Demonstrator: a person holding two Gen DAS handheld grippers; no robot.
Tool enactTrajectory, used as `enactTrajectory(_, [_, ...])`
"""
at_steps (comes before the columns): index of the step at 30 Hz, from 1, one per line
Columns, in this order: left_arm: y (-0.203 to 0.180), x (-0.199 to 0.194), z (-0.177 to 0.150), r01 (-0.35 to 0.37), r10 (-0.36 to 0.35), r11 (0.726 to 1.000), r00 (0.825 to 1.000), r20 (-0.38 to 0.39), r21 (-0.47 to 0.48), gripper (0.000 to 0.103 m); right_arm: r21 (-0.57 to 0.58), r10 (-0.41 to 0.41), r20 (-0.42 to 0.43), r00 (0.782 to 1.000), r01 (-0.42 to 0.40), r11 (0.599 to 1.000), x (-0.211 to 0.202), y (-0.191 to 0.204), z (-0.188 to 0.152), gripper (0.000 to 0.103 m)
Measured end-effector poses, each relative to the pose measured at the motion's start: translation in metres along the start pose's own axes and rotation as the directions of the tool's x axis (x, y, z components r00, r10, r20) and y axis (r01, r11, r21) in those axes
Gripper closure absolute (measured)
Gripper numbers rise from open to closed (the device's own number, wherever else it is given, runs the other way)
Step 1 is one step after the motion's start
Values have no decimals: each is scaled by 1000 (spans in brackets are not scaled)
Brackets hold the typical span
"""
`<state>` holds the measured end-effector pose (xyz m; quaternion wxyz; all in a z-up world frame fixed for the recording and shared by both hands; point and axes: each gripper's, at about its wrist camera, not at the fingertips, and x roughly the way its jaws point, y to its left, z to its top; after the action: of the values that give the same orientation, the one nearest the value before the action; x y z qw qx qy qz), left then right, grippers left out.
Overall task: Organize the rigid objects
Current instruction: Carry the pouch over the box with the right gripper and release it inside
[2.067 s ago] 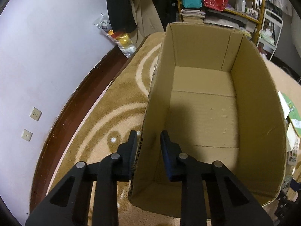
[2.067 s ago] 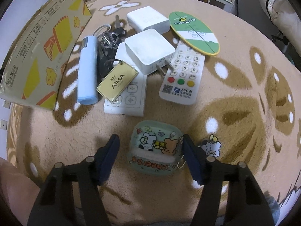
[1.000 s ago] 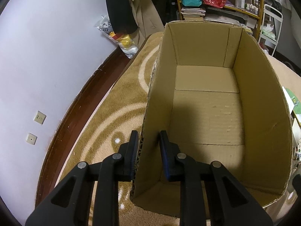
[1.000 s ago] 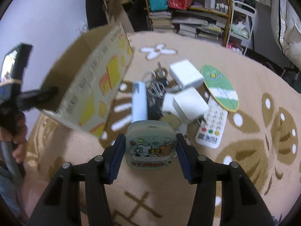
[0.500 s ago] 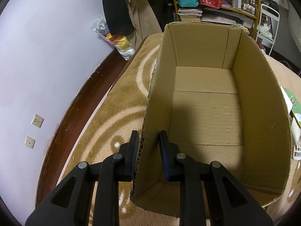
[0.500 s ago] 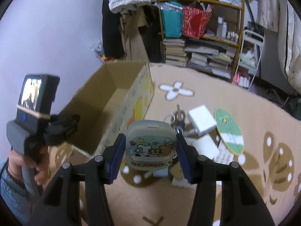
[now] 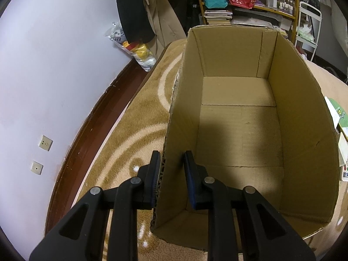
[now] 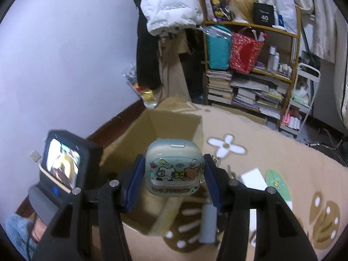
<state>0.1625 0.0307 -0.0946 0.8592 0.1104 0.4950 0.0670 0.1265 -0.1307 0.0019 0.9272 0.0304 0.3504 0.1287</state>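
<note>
An open cardboard box (image 7: 239, 130) lies on the carpet, nothing inside it. My left gripper (image 7: 171, 174) is shut on the box's near left wall, one finger outside and one inside. In the right wrist view, my right gripper (image 8: 174, 178) is shut on a pale green case with cartoon bears (image 8: 174, 169), held in the air over the near part of the same box (image 8: 156, 134). On the carpet to the right lie a white charger (image 8: 252, 176), a green oval card (image 8: 278, 182) and a light blue tube (image 8: 207, 224).
A lilac wall with a dark skirting board (image 7: 91, 130) runs along the left. A shelf unit (image 8: 250, 69) packed with books and bags stands at the back. The left hand-held device with its screen (image 8: 63, 165) sits at lower left in the right wrist view.
My right gripper closed on the bear case, lifted it off the carpet and carried it left and up over the box. The left gripper kept its hold on the box wall.
</note>
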Motion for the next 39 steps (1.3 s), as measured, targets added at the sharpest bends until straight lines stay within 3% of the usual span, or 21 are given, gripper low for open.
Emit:
enactTrajectory(6, [2,0,0,8,-8,1000,1000,2,-6,82,6,31,-3,1000,-31,999,17,13,11,46])
enactTrajectory(15, [3,3,-1,9,-9,1000,1000,7,-1,82,39,60,-55,997,-58,998,44,16,0,46])
enactTrajectory(21, [4,4,1,22,-22,1000,1000,4,-13,82,51,82,-80,993,-78,996,53,15,-8,46])
enactTrajectory(27, [5,10,0,78,-79,996,996,-32,-36,84,39,94,-56,994,-92,995,50,17,-6,46])
enactTrajectory(29, [3,8,0,55,-56,998,998,-16,-20,84,29,88,-62,994,-86,996,49,19,-5,46])
enactTrajectory(30, [2,7,0,54,-54,998,998,-12,-15,84,25,83,-62,995,-82,996,49,19,-5,43])
enactTrajectory(34, [4,6,0,60,-60,998,998,-8,-28,84,33,48,-52,997,-46,998,43,10,-9,11])
enactTrajectory(37, [7,5,0,65,-65,997,998,-8,-43,83,71,18,-47,999,-14,997,39,-2,-12,0])
enactTrajectory(39, [8,4,0,71,-71,996,997,-6,-50,83,95,6,-45,999,-2,995,36,-13,-15,0])
